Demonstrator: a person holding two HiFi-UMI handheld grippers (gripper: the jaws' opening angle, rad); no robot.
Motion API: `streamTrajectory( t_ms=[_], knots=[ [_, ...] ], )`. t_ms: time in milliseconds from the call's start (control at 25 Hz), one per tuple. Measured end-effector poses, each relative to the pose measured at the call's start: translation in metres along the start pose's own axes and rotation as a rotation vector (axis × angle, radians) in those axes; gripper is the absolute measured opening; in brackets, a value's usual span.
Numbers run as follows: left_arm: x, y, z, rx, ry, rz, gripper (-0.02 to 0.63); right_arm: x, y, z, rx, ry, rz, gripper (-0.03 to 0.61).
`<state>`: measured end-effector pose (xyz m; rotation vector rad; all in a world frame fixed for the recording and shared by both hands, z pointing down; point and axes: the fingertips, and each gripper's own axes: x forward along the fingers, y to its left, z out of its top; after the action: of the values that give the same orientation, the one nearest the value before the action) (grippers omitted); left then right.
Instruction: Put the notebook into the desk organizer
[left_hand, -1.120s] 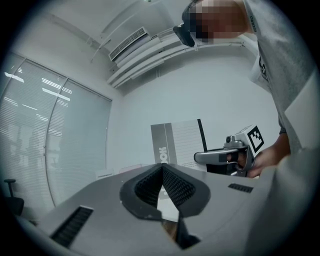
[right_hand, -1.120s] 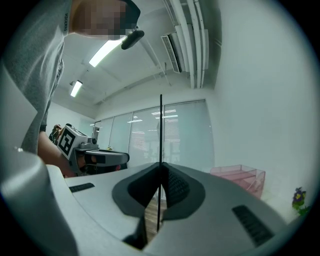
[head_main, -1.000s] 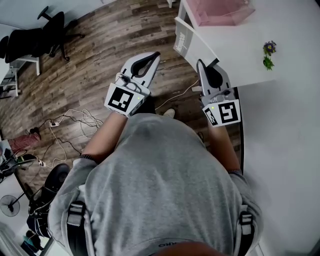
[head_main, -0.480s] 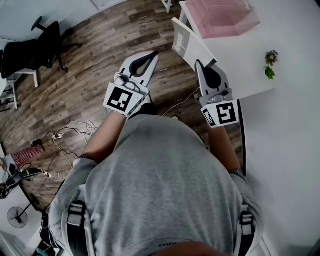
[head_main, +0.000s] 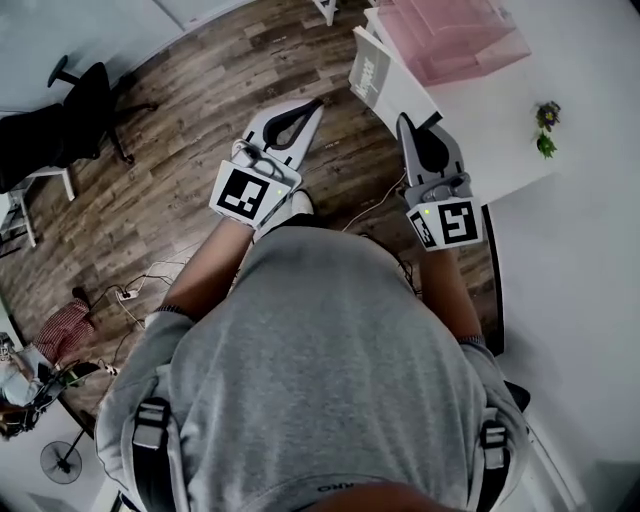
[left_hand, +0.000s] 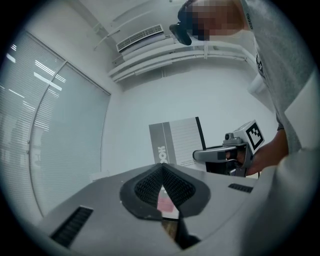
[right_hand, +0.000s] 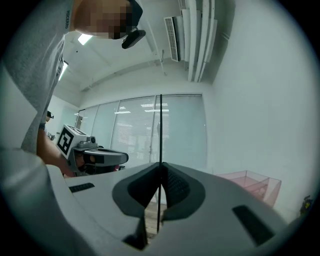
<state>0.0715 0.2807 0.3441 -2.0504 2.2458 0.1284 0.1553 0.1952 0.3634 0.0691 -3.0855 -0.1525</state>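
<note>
The wooden floor (head_main: 180, 190) fills the left part of the head view. On it there is a black chair (head_main: 75, 115) at the far left and some cables (head_main: 135, 292) lower down. The white surface (head_main: 485, 130) takes the upper right part. The person in a grey sweatshirt (head_main: 320, 380) stands just at its corner and holds both arms forward.

The pink see-through desk organizer (head_main: 455, 35) stands on the surface, at the far end from the person.

The left gripper (head_main: 318, 103) is over the floor, a little left of the surface. In the left gripper view its jaws are closed together at the tips and nothing is between them.

The right gripper (head_main: 403, 120) is near the corner of the surface. Its jaws are clamped on the notebook (head_main: 371, 75), which stands upright on its edge in the grip. In the right gripper view it shows only as a thin dark line going up from the pads. The notebook has a grey cover. It is in the air in front of the organizer and is not inside it.

A small plant with purple flowers (head_main: 546, 128) stands on the surface at the right, well apart from the organizer.
</note>
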Motion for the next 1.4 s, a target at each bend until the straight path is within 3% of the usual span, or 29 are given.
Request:
streamTrajectory(
  t_ms=[440, 560, 800, 1160, 1280, 1400],
  knots=[
    [-0.004, 0.056, -0.012, -0.021, 0.005, -0.033, 0.018, 0.052, 0.008, -0.006, 0.01, 0.015, -0.042, 0.017],
    [0.005, 0.067, -0.017, -0.015, 0.032, -0.032, 0.018, 0.063, 0.0, -0.006, 0.012, 0.008, -0.043, 0.017],
    [0.039, 0.089, -0.018, -0.008, 0.01, -0.039, 0.018, 0.091, -0.028, -0.01, 0.019, -0.006, -0.044, 0.017],
    [0.114, 0.111, -0.014, 0.011, 0.015, -0.072, 0.018, 0.124, -0.094, -0.002, 0.022, -0.032, -0.065, 0.017],
    [0.152, 0.117, -0.02, 0.018, 0.07, -0.075, 0.018, 0.132, -0.131, -0.003, 0.029, -0.033, -0.074, 0.017],
    [0.192, 0.118, -0.015, 0.026, 0.031, -0.09, 0.018, 0.138, -0.168, -0.004, 0.032, -0.036, -0.085, 0.017]
  ],
)
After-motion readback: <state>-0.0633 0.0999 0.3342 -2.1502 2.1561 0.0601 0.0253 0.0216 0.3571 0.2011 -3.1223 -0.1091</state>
